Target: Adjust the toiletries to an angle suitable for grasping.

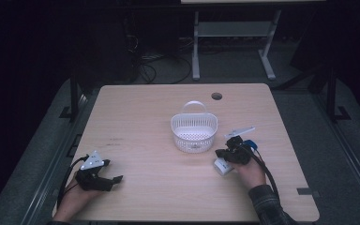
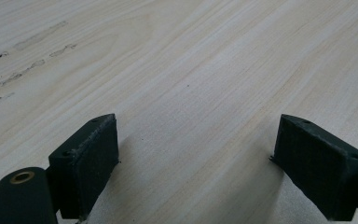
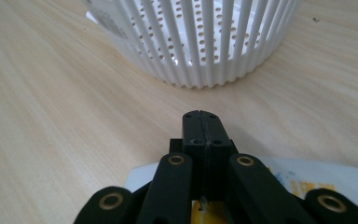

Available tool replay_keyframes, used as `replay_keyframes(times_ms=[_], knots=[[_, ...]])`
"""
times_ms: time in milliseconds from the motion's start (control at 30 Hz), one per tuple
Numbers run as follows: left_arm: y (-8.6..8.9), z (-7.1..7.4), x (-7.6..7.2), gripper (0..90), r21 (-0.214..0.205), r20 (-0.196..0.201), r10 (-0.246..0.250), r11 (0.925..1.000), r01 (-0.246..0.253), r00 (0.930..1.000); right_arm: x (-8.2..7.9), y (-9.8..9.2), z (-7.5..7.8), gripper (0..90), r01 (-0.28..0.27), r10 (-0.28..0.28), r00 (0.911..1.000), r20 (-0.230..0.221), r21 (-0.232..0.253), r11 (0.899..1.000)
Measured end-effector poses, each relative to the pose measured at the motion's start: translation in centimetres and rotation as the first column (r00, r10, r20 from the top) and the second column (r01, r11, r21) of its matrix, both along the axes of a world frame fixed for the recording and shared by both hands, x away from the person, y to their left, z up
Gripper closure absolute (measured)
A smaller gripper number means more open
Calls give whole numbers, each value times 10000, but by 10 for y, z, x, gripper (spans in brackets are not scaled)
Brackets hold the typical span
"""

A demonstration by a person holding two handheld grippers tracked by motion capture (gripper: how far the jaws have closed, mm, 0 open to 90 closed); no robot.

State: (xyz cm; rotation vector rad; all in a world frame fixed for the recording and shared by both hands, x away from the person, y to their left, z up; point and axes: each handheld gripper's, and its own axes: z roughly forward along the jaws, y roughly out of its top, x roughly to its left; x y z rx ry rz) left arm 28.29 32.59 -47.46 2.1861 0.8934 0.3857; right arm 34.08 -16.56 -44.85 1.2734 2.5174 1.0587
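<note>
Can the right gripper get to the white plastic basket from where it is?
Probably yes: the shut right gripper points at the white slatted plastic basket, with bare wooden table between them.

Pale wooden table (image 1: 136, 112) (faint scuffs), white slatted basket (image 1: 194, 132), small white packet (image 1: 223, 167)

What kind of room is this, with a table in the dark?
Probably a lab or workshop set up for recording handling work. A bare wooden table holds just a white plastic basket, a person works handheld grippers on it, and cables lie on the floor by a metal stand behind.
</note>
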Motion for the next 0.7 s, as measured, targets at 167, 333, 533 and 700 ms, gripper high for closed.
replay_keyframes(times_ms=[167, 333, 533, 700], knots=[[0, 0, 0, 129, -4, 1, 3, 10000, -3, 10000, -8, -3, 1, 897, -58, 58, 9999, -103, 13, 10000], [0, 0, 0, 129, 9, 13, -13, 10000, 13, 10000, -16, -5, 1, 897, -73, 74, 9998, -158, 52, 10000], [0, 0, 0, 129, 2, 16, -7, 10000, 7, 10000, -26, -11, 1, 897, -41, 43, 9997, -246, 85, 10000], [0, 0, 0, 129, 2, 15, -9, 10000, 9, 10000, -34, -18, 1, 897, 11, -8, 9995, -317, 93, 10000]])
